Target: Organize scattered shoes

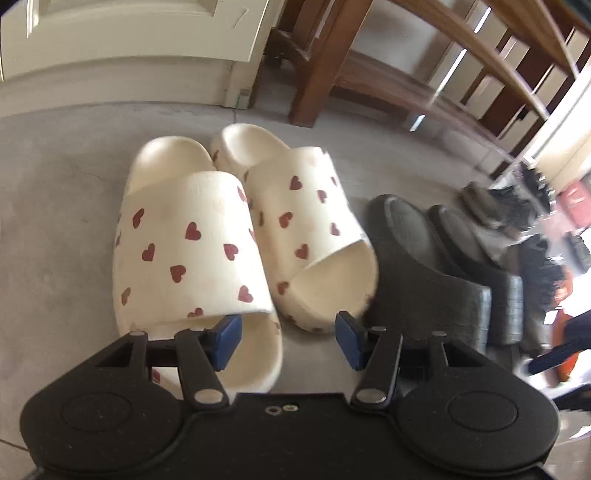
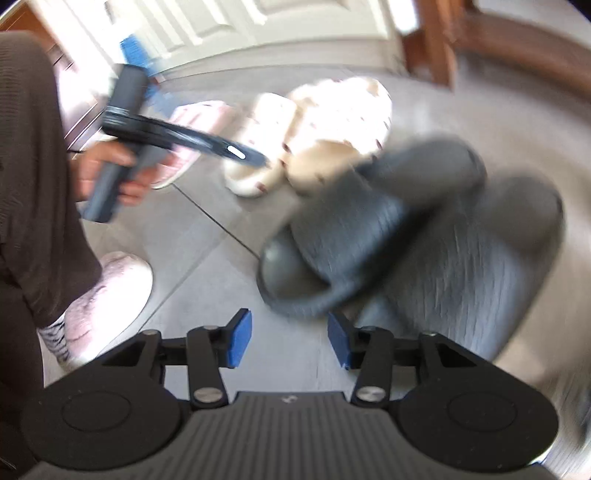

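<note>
Two grippers are sitting spread and holding nothing as I am watching. My left gripper (image 1: 289, 338) is hovering low over the grey tiled floor (image 1: 55, 206), its blue pads (image 1: 229, 339) just above the toe of the nearer cream foam slide with red hearts (image 1: 192, 266). That slide's twin (image 1: 295, 218) is lying touching it, side by side. Further right, a pair of dark grey ribbed slides (image 1: 439, 273) is resting in a row. My right gripper (image 2: 289, 338) is hanging before those grey slides (one is lying tilted across the other, though blur is smearing the view). Beyond them, the wooden bench (image 1: 424, 70) is standing by the white door (image 1: 129, 33).
</note>
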A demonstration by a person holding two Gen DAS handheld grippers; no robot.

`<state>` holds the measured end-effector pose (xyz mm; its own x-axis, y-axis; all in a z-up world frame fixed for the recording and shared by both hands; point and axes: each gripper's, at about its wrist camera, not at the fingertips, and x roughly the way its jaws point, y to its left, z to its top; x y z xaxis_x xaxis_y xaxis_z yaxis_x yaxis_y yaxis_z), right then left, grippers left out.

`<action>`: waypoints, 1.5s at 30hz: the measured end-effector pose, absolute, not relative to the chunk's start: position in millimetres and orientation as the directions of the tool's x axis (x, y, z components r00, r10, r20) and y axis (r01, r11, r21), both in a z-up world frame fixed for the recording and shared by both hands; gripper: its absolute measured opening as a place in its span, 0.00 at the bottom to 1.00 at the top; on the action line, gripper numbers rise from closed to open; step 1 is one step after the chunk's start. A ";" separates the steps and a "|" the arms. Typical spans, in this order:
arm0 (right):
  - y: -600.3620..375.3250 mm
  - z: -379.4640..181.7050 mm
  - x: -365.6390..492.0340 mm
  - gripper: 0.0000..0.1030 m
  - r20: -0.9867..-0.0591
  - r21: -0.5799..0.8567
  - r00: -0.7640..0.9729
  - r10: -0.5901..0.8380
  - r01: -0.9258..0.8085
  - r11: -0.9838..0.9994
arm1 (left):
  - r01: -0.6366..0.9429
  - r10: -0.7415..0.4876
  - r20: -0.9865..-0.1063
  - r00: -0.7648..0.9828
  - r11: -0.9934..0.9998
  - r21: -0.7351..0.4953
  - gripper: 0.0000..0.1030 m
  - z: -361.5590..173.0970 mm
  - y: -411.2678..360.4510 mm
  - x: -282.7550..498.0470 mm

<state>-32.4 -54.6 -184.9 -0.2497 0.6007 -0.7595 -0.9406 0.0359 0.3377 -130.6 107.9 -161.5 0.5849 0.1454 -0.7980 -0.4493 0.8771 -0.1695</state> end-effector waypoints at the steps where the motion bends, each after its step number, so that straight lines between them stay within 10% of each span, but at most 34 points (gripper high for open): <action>1: -46.8 -177.0 -32.6 0.52 -0.760 0.312 -0.245 0.602 -0.950 0.008 | -0.460 0.176 -0.796 0.578 0.877 -0.140 0.53 -164.3 105.2 -127.1; 15: 12.1 -159.5 -37.0 0.62 -0.778 0.133 -0.154 0.610 -0.988 -0.080 | -0.671 0.378 -0.732 0.567 0.727 -0.145 0.31 -174.8 146.4 -105.9; 28: -35.0 -172.4 -5.5 0.62 -0.783 0.164 -0.052 0.620 -0.979 0.125 | -0.662 0.405 -0.732 0.548 0.745 -0.082 0.35 -159.7 155.7 -144.4; 39: -91.6 -187.3 15.7 0.62 -0.796 0.159 0.049 0.603 -0.945 0.287 | 0.240 -0.310 -0.633 0.710 0.951 -0.195 0.40 -122.0 31.9 -108.8; 45: -101.3 -204.8 15.9 0.62 -0.844 0.090 0.081 0.530 -0.953 0.289 | 0.508 -0.300 -0.746 0.595 0.860 0.059 0.49 -134.8 -25.4 -62.8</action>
